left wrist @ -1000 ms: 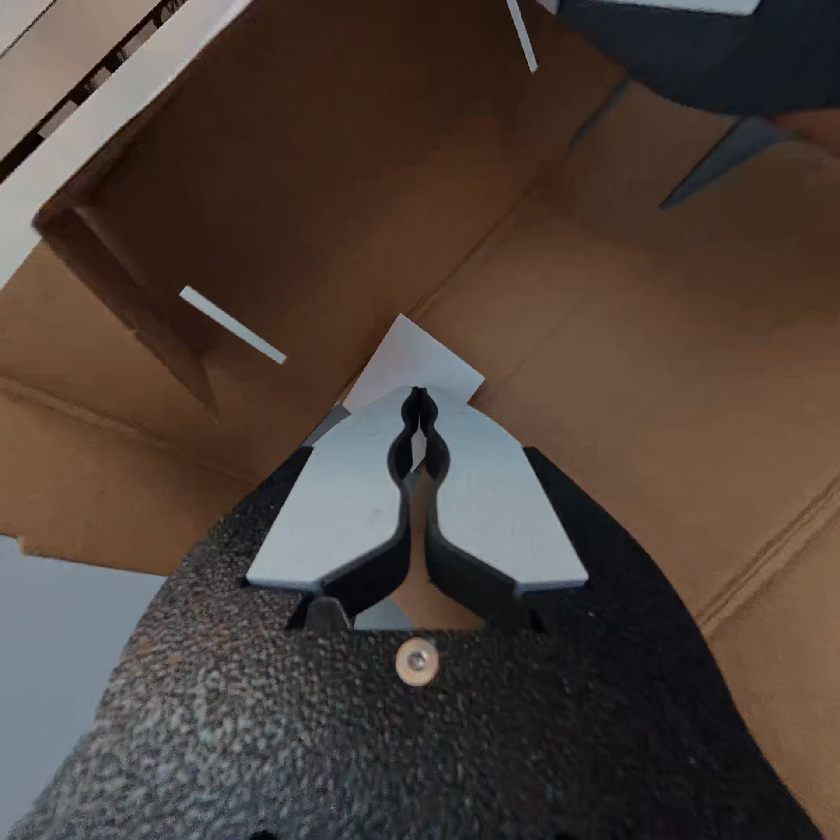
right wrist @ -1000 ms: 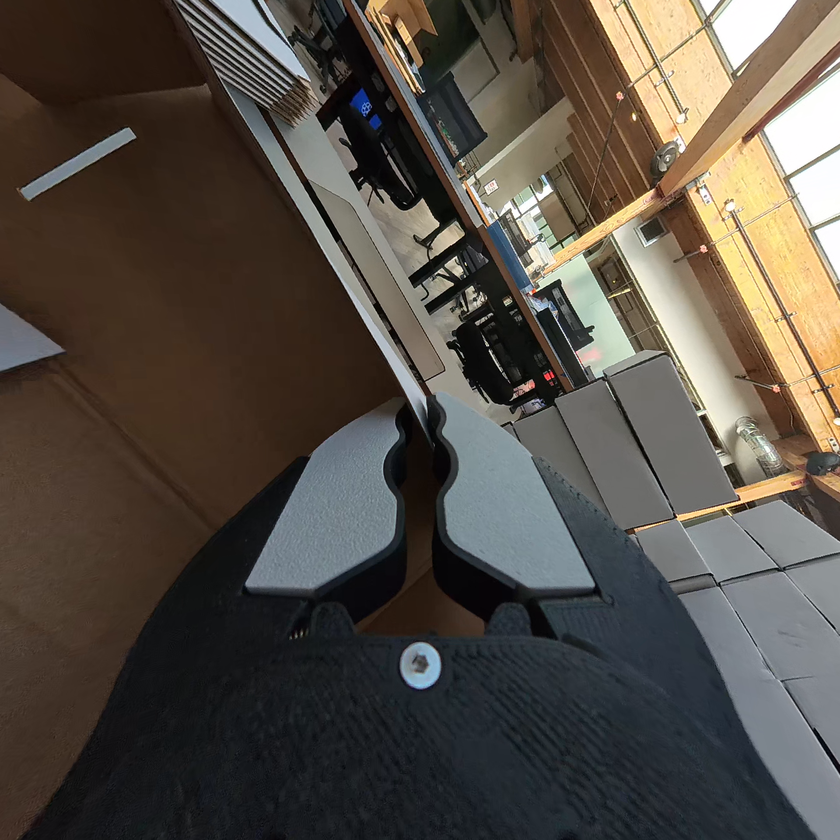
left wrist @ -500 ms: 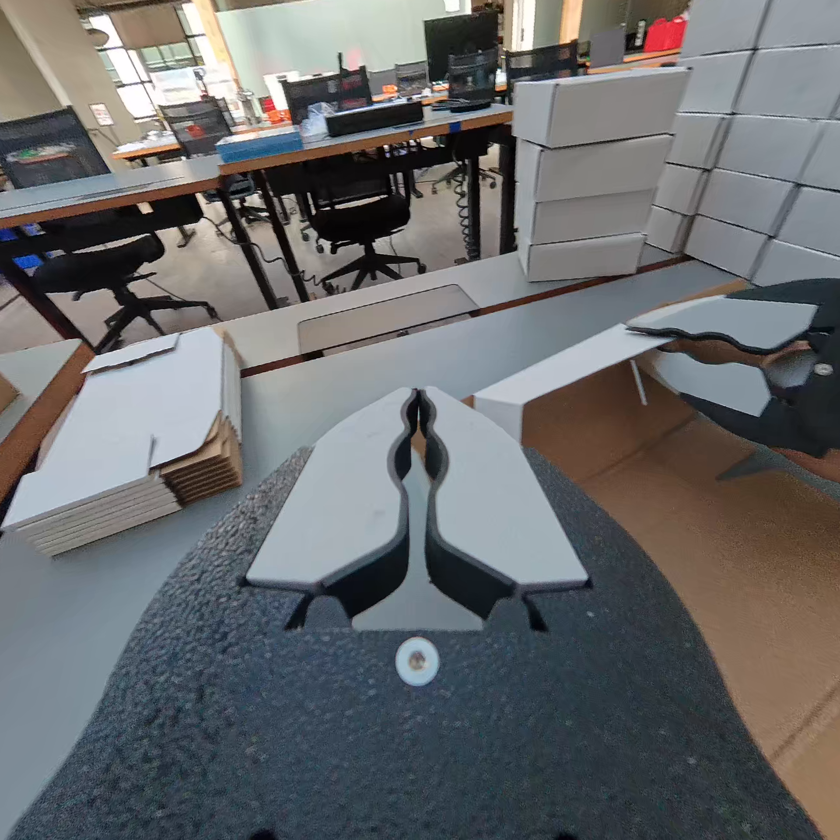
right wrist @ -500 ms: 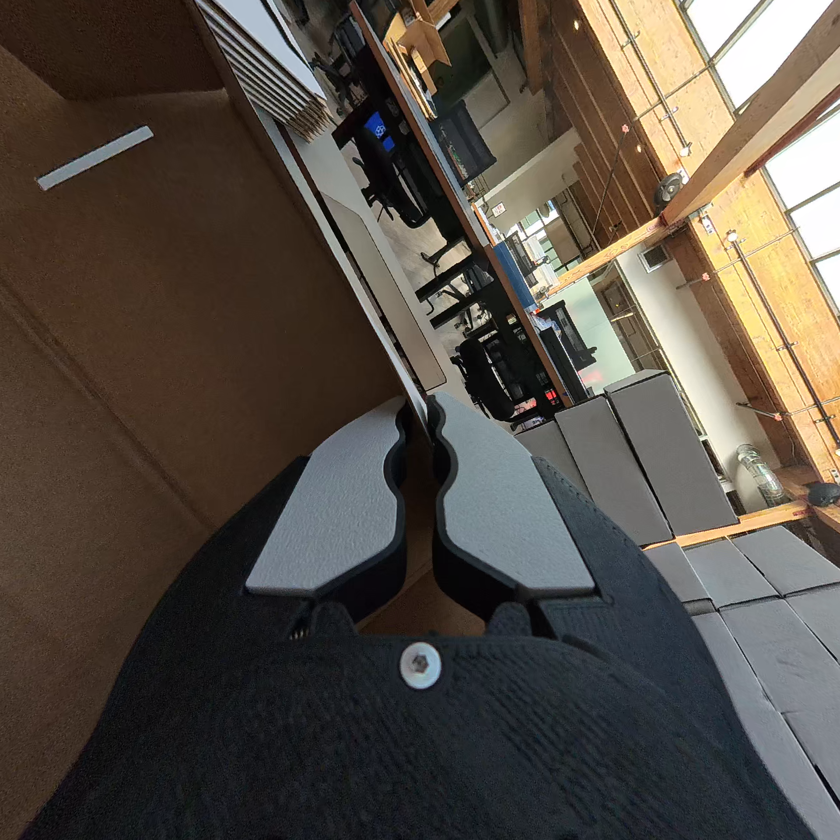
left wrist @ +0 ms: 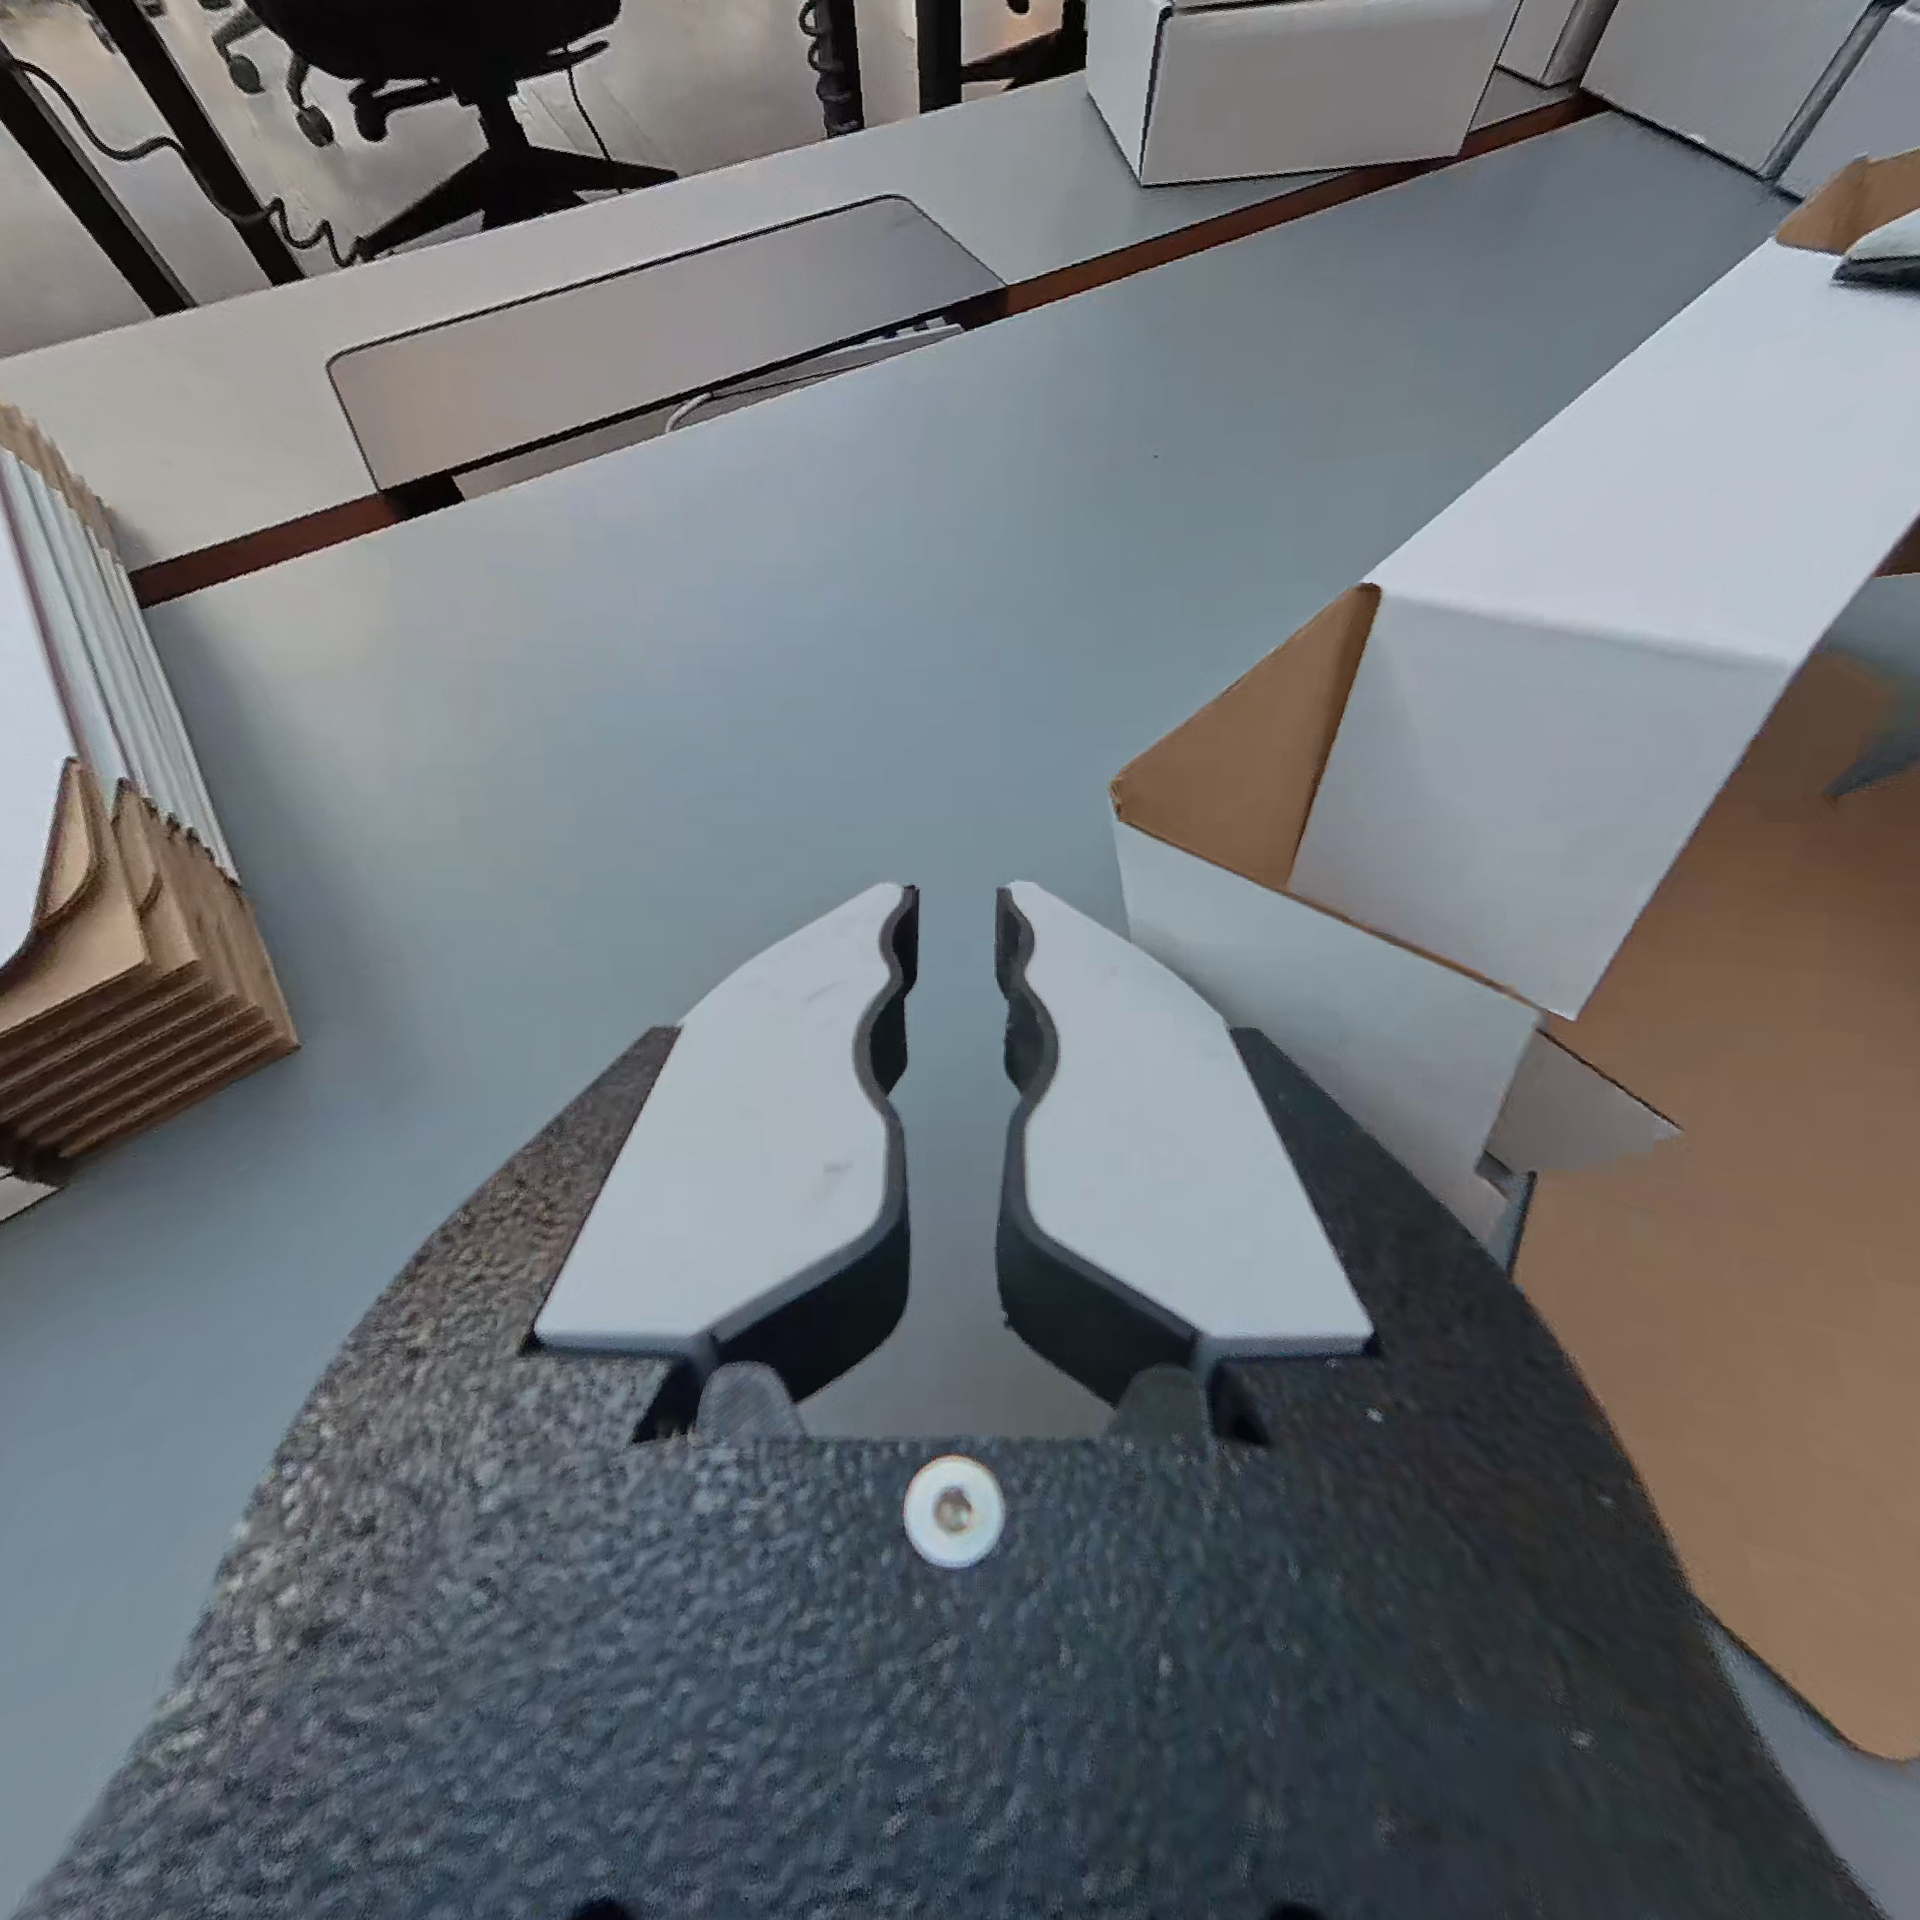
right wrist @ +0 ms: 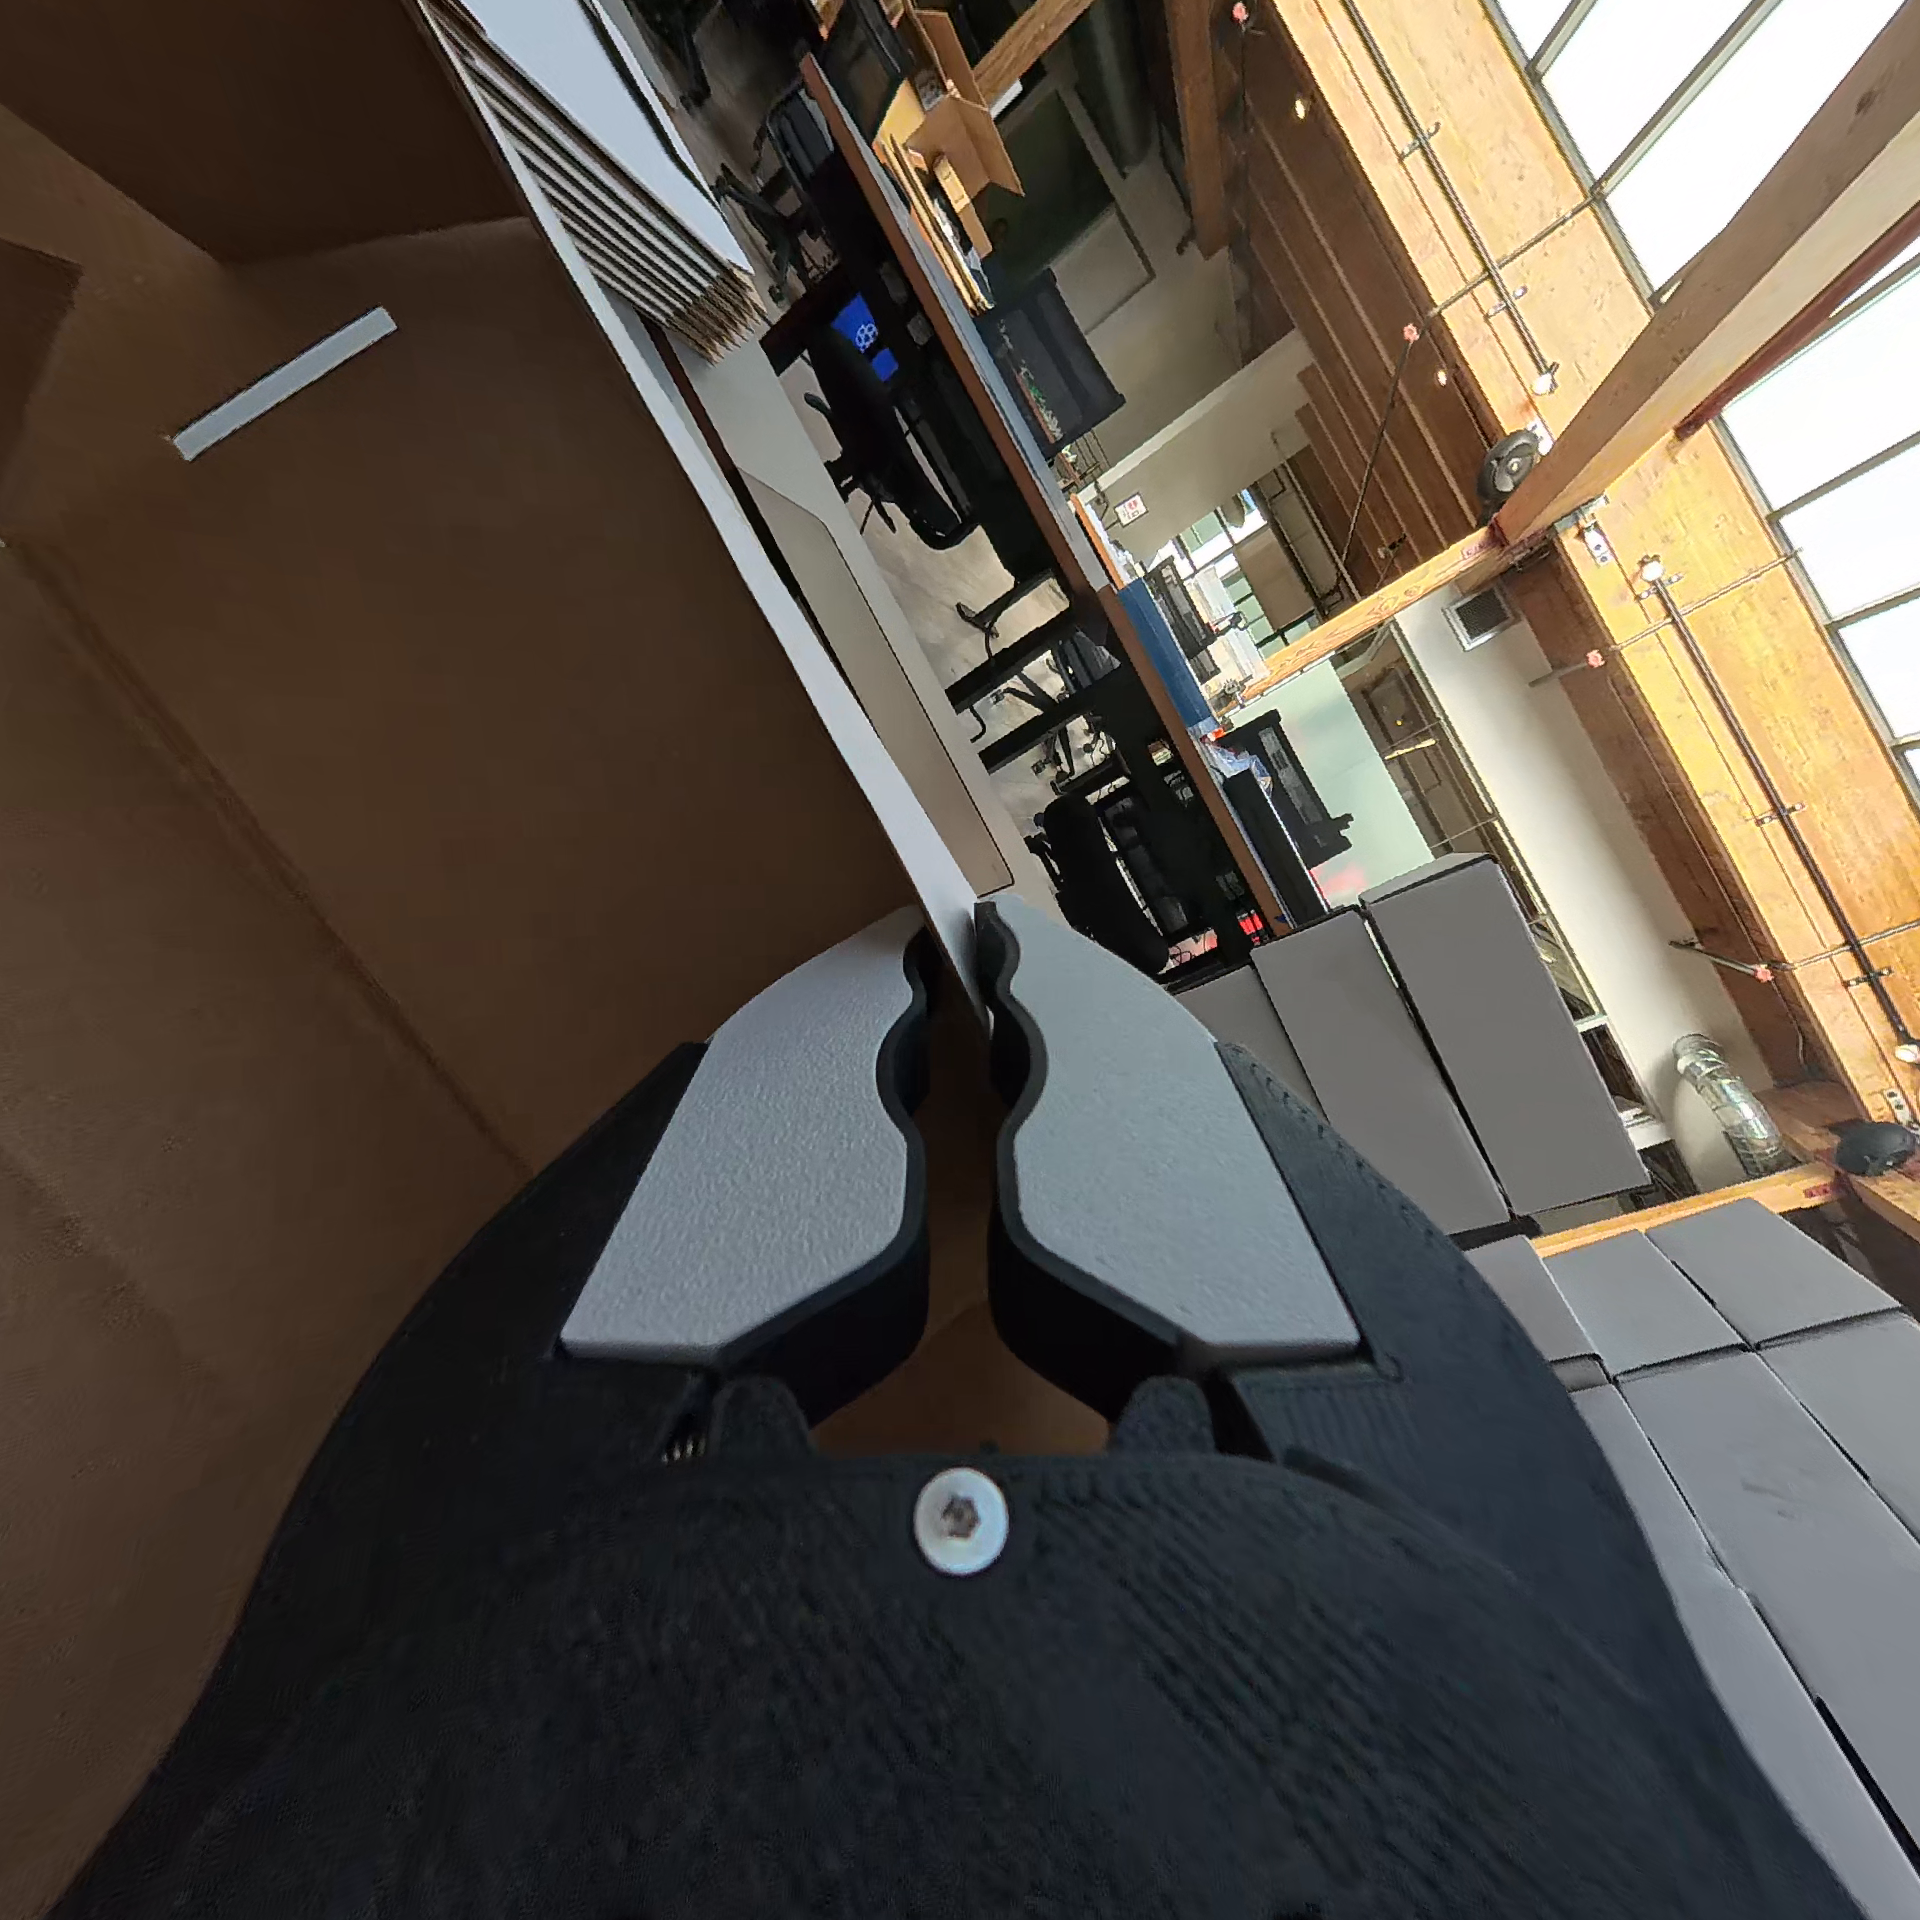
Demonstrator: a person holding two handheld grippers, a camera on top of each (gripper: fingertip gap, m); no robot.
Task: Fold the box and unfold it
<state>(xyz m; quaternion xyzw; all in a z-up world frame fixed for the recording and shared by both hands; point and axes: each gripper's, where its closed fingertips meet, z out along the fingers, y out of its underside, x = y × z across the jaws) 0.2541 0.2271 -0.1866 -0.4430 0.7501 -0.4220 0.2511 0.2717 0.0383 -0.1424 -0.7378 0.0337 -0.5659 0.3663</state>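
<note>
The cardboard box (left wrist: 1558, 644), white outside and brown inside, stands half-formed on the grey table (left wrist: 623, 675) at the right of the left wrist view. One white long wall leans inward over the brown floor. My left gripper (left wrist: 956, 904) is open and empty, just left of the box's near corner, over the table. My right gripper (right wrist: 951, 920) is shut on the top edge of the box's long wall (right wrist: 364, 727). The wall's white edge runs between its fingertips. A sliver of the right gripper also shows at the far right of the left wrist view (left wrist: 1881, 249).
A stack of flat box blanks (left wrist: 125, 883) lies at the left edge of the table and also shows in the right wrist view (right wrist: 623, 239). Folded white boxes (left wrist: 1288, 83) stand at the back, and more are stacked to the right (right wrist: 1455, 1039). Desks and office chairs stand beyond.
My left gripper has come out of the box, moved to its left side and opened; it was shut before. My right gripper keeps its hold on the wall edge.
</note>
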